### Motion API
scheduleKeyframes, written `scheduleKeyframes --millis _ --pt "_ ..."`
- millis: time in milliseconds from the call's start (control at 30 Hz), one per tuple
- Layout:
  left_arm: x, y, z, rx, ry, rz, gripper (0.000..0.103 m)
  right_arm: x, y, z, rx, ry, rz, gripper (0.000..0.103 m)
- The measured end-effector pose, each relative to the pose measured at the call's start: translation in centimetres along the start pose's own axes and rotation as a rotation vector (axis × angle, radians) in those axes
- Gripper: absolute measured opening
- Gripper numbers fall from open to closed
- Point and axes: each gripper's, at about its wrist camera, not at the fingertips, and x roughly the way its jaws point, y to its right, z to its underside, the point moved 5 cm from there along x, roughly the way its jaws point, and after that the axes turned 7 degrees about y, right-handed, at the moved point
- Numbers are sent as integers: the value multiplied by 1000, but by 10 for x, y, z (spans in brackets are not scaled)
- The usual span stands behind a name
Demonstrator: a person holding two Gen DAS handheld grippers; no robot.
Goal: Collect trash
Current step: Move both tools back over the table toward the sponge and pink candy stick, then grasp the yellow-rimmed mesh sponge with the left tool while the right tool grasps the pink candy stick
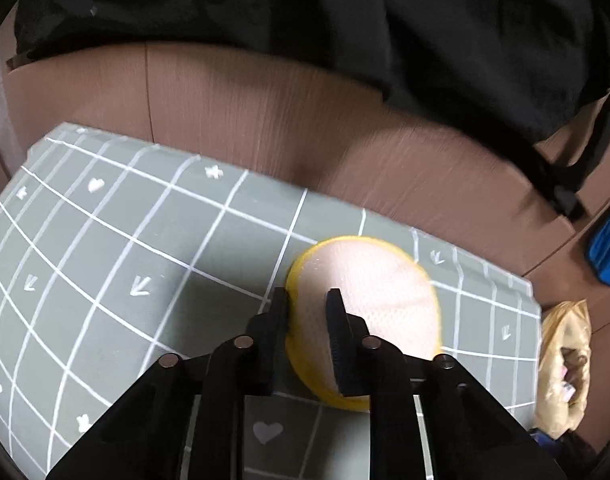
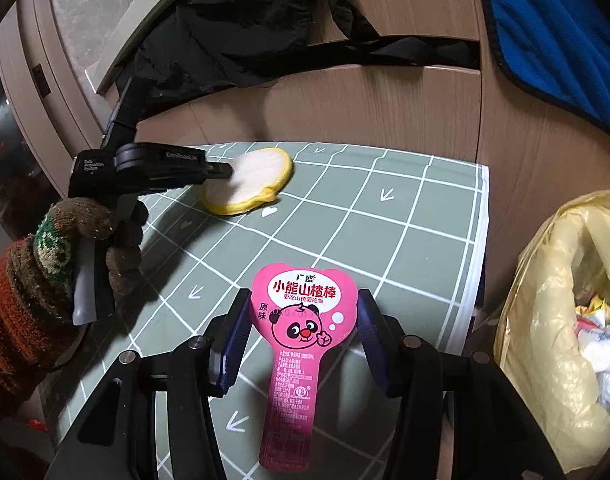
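A round pad (image 1: 385,292) with a yellow rim and a white mesh face lies tilted on the grey-green grid mat (image 1: 105,240). My left gripper (image 1: 307,295) is shut on its near edge, one finger on each face. The right wrist view shows that same pad (image 2: 261,176) at the mat's far side, with the left gripper (image 2: 225,170) held by a gloved hand (image 2: 85,240). My right gripper (image 2: 303,300) is shut on a pink heart-shaped snack wrapper (image 2: 301,320). Its long tail points back toward the camera, above the mat (image 2: 425,240).
A yellow plastic bag (image 2: 565,280) with crumpled trash inside stands open off the mat's right edge and also shows as the bag (image 1: 561,360) in the left wrist view. Black clothing (image 2: 245,32) and a blue cloth (image 2: 553,40) lie on the brown floor (image 1: 265,112) beyond the mat.
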Motion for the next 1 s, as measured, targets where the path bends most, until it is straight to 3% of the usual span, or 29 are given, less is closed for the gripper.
scheduleKeyframes --millis 167,367,467,633,1000 --pt "-47 6 -10 115 102 -19 14 -8 -7 8 11 -8 -26 48" --pt "-105 -6 -2 209 163 -45 13 -14 -30 17 -30 -38 -54 51" --pt "-130 -10 11 268 162 -57 13 -18 -40 20 -54 -35 -40 62" --pt "-161 -14 35 353 168 -80 13 -30 -51 19 -77 -14 -32 62" --pt "-171 6 74 325 93 42 13 -30 -46 41 -67 -58 6 62"
